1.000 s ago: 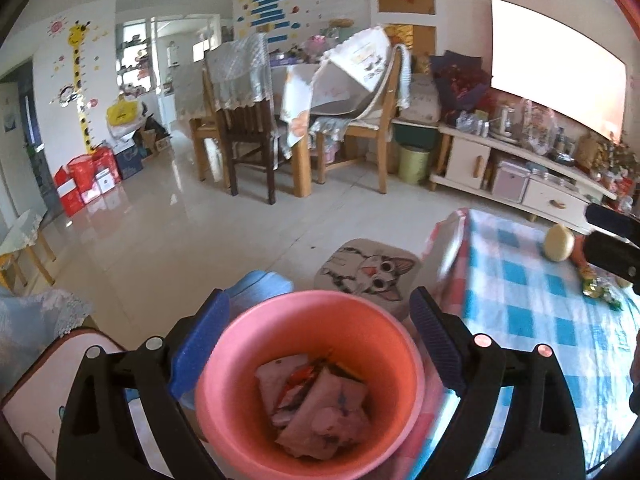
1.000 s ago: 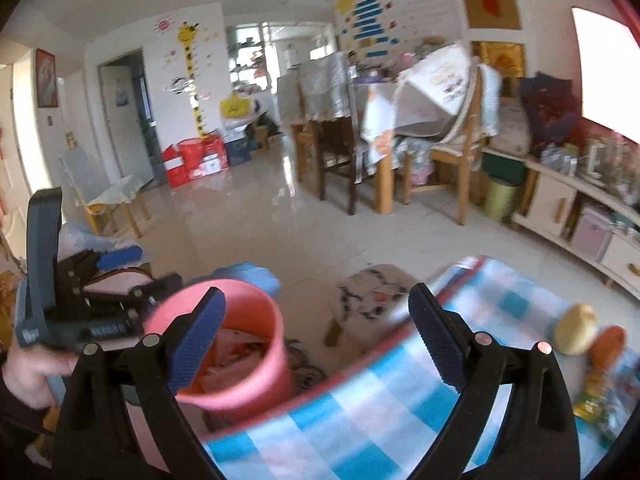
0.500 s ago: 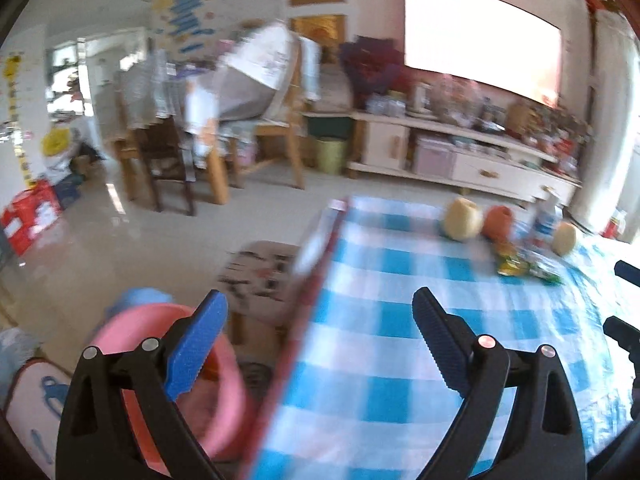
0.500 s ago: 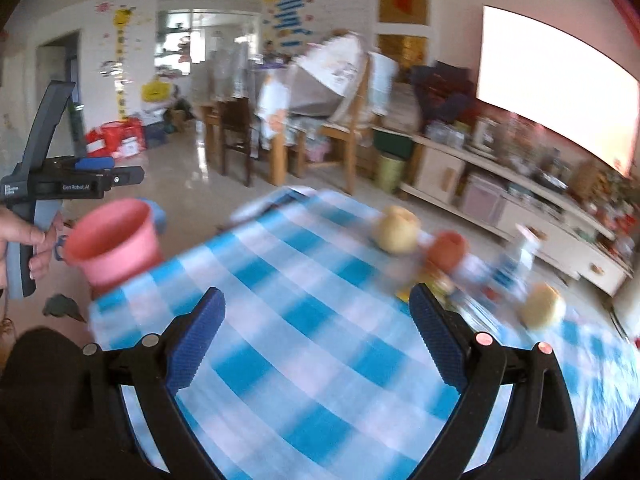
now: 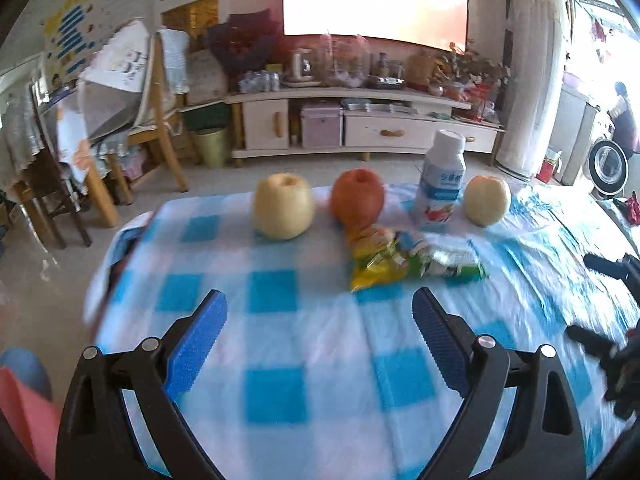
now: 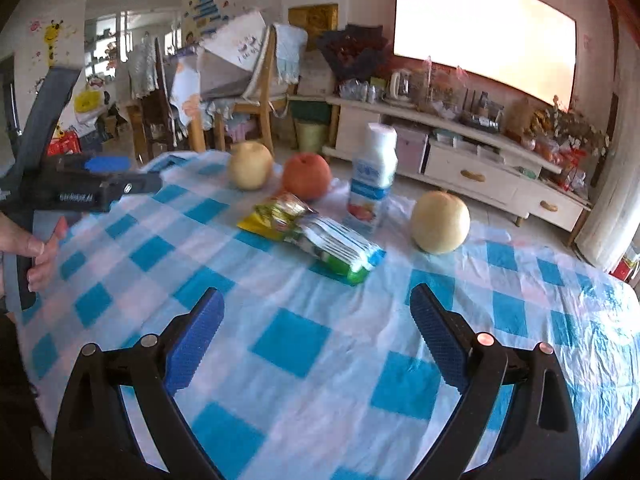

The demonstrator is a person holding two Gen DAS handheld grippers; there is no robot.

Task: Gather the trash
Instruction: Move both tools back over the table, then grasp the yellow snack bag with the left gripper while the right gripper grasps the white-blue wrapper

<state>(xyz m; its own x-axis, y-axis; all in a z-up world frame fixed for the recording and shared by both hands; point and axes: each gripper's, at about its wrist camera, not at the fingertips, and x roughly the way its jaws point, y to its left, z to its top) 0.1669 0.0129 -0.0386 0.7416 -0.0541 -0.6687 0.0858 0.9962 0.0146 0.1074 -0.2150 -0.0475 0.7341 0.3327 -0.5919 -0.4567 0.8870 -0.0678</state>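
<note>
Both grippers are hovering over the checked tablecloth (image 6: pixel 292 344) with jaws spread wide and nothing between them. The crumpled snack wrappers (image 5: pixel 404 260) are lying ahead of the left gripper (image 5: pixel 320 328), slightly to its right, just before the orange fruit (image 5: pixel 357 200). From the right gripper (image 6: pixel 316 320), the wrappers are sitting ahead, apparently touching the bottle (image 6: pixel 372 176).

Glossy crinkled foil snack wrappers (image 6: pixel 312 236) lie centre frame on a thin, wrinkled plastic checked tablecloth (image 6: pixel 540 304); ribbed blue pads (image 6: pixel 196 340) line matt black fingers.
</note>
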